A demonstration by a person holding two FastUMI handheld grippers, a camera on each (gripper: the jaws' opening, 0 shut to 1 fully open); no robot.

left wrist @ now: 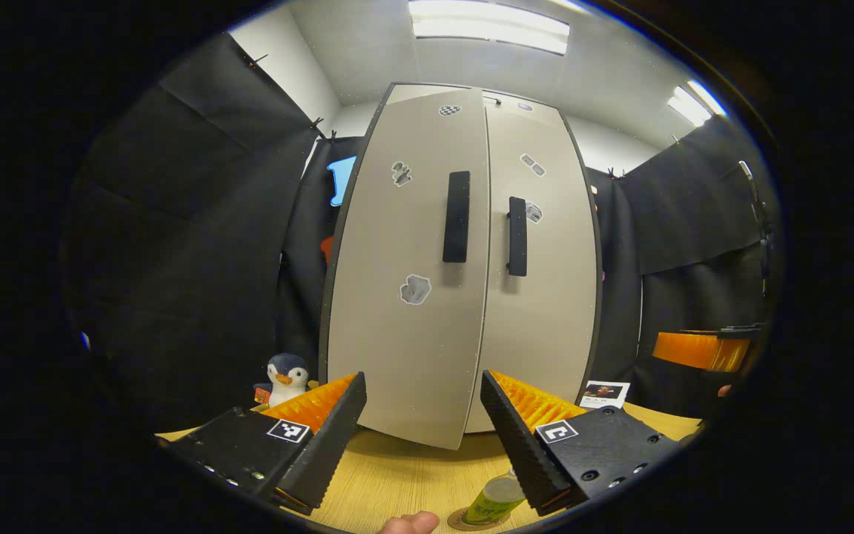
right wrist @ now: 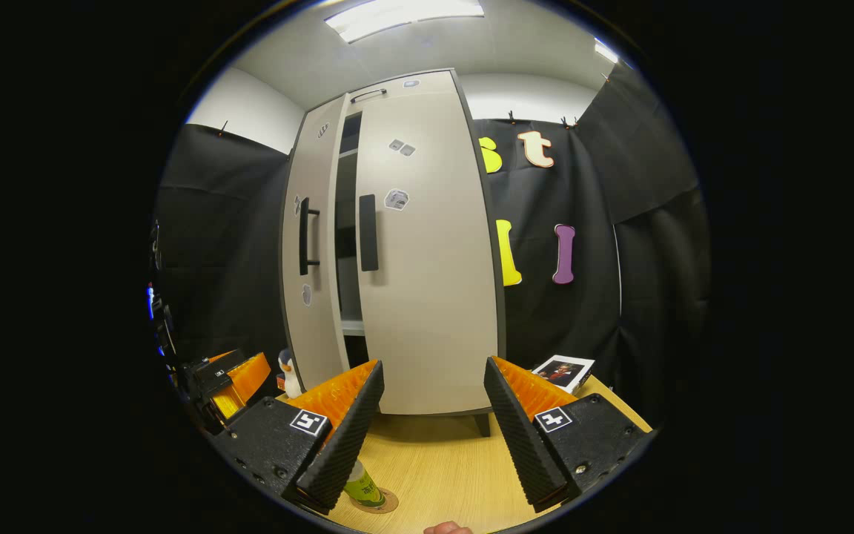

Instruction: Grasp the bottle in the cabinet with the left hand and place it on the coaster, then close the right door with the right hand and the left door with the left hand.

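The pale cabinet stands on the wooden table (left wrist: 397, 482). In the right gripper view its right door (right wrist: 427, 259) lies flat against the front, while the left door (right wrist: 312, 259) stands ajar with a dark gap (right wrist: 345, 237) between them. In the left gripper view the left door (left wrist: 412, 274) juts out a little past the right door (left wrist: 545, 274). A clear bottle with a green label (left wrist: 500, 498) (right wrist: 362, 486) stands upright on the round coaster (left wrist: 464, 521) (right wrist: 386, 504) in front of the cabinet. My left gripper (left wrist: 419, 437) is open and holds nothing. My right gripper (right wrist: 431, 430) is also open.
A penguin toy (left wrist: 286, 374) (right wrist: 290, 374) sits at the cabinet's left foot. A photo card (left wrist: 603, 393) (right wrist: 564, 371) leans at its right. The right gripper (left wrist: 701, 348) shows far right in the left gripper view, the left gripper (right wrist: 227, 386) at the left in the right gripper view.
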